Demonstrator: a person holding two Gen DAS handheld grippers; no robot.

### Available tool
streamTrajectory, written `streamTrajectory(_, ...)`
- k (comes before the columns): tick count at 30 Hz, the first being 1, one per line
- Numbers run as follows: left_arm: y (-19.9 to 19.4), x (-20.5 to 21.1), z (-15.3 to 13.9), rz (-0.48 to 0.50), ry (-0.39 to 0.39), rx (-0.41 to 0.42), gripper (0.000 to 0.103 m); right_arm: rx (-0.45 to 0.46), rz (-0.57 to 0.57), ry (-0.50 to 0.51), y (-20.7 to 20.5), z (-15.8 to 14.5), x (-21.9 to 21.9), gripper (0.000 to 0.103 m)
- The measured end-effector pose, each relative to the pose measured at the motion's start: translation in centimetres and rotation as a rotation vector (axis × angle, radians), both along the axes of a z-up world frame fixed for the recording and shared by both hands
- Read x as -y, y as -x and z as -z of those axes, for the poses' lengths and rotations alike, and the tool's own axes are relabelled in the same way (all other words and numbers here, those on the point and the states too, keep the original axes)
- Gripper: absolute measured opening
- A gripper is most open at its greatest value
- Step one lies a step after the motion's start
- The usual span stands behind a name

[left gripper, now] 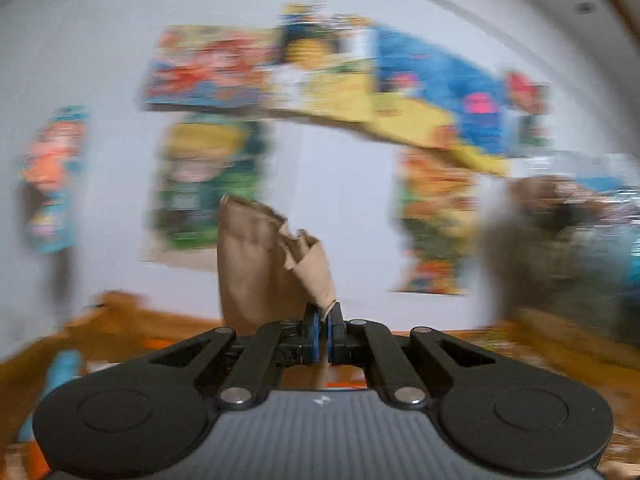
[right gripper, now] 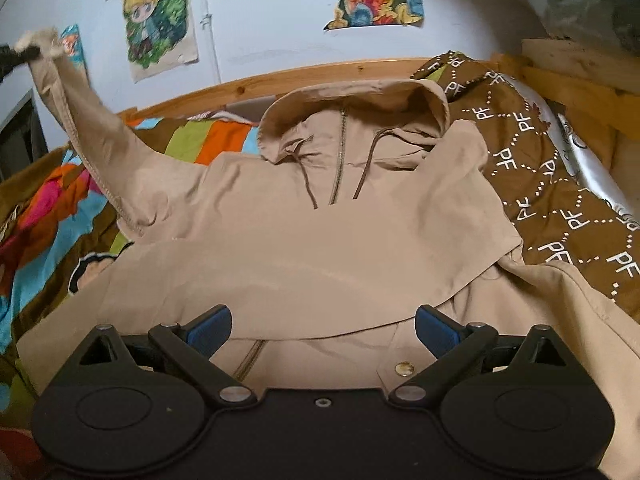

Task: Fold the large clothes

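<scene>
My left gripper [left gripper: 323, 330] is clamped tight on the end of the coat's sleeve [right gripper: 80, 120], and the tan cloth sticks up between my blue pads [left gripper: 315, 334]. In the right wrist view that sleeve is lifted high at the far left, up in front of the wall [right gripper: 260, 20], while the rest of the coat [right gripper: 320, 248] lies flat on the bed. My right gripper [right gripper: 323, 330] hangs just above the near part of the coat with its fingers [right gripper: 210, 328] wide apart — nothing is between them.

The hood [right gripper: 352, 108] lies at the far side, close to the wooden bed rail [right gripper: 240, 88]. The striped blanket [right gripper: 208, 140] shows to the left of the coat, so there is open room there. On the right, a brown blanket with white letters [right gripper: 540, 184] lies right beside the coat's shoulder, and wooden boards [right gripper: 568, 76] stand past it.

The coat's near edge is hidden under my right gripper, and its right side runs out of the picture. The left wrist view is very blurry — I can see bright posters [left gripper: 212, 68] on the wall, but not what they show. A dark, fuzzy shape [left gripper: 560, 248] on the right there is too smeared to tell.
</scene>
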State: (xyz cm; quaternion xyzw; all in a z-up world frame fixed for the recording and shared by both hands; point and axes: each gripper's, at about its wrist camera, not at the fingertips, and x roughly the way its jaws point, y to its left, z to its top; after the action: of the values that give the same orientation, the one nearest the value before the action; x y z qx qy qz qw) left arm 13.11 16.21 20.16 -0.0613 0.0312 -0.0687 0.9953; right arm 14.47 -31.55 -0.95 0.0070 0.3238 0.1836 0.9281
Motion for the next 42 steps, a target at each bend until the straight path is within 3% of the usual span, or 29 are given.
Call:
streamTrajectory(3, -0.1, 5.1, -0.1, 0.177, 0.0, 0.004, 0.002, 0.007, 0.034, -0.018, -0.3, -0.1, 0.5, 0.098)
streamTrajectory(6, -1.5, 10.4, 1.6, 0.358, 0.023, -0.045, 0.002, 0.023, 0.089, -0.038, -0.6, -0.4, 1.6, 0.098)
streamTrajectory(12, -4.4, 19.4, 9.2, 0.568, 0.052, -0.222, 0.002, 0.04, 0.209, -0.1, -1.4, -1.0, 5.7, 0.094)
streamTrajectory(19, -3.2, 25.2, 20.4, 0.64, 0.052, -0.454, 0.003, -0.072, 0.301, -0.318, -2.2, -0.4, 11.7, 0.089)
streamTrajectory(22, -2.8, 25.4, 23.5, 0.662, 0.055, -0.568, 0.003, -0.106, 0.291, -0.355, -2.3, 0.2, 12.0, 0.089)
streamTrajectory(25, -1.8, 24.1, 24.8, 0.679, 0.04, -0.627, 0.008, -0.152, 0.269, -0.35, -2.9, 1.1, 10.9, 0.089)
streamTrajectory(28, -1.6, 22.5, 24.6, 0.702, 0.088, -0.659, 0.039, -0.176, 0.253, -0.287, -3.5, 2.1, 8.9, 0.089)
streamTrajectory(29, -1.5, 21.9, 24.3, 0.7, 0.109, -0.655, 0.057, -0.187, 0.249, -0.267, -3.7, 2.5, 8.4, 0.089)
streamTrajectory(30, -1.3, 20.9, 24.0, 0.691, 0.126, -0.645, 0.065, -0.205, 0.246, -0.245, -4.0, 2.9, 7.8, 0.088)
streamTrajectory(34, -1.9, 17.7, 22.1, 0.62, 0.124, -0.633, 0.065, -0.265, 0.238, -0.134, -5.1, 4.5, 5.7, 0.081)
streamTrajectory(38, -3.6, 12.7, 21.4, 0.318, 0.027, -0.614, 0.066, -0.22, 0.22, -0.041, -5.5, 5.5, 4.1, 0.076)
streamTrajectory(40, -5.2, 9.6, 21.7, 0.122, 0.022, -0.634, 0.066, -0.188, 0.207, 0.013, -5.4, 5.6, 3.5, 0.063)
streamTrajectory(41, -6.1, 7.8, 22.1, 0.033, 0.031, -0.642, 0.066, -0.176, 0.183, 0.012, -5.3, 5.6, 3.5, 0.038)
streamTrajectory(42, -6.8, 6.4, 22.4, -0.024, 0.039, -0.649, 0.066, -0.182, 0.166, -0.008, -5.5, 5.5, 3.7, 0.029)
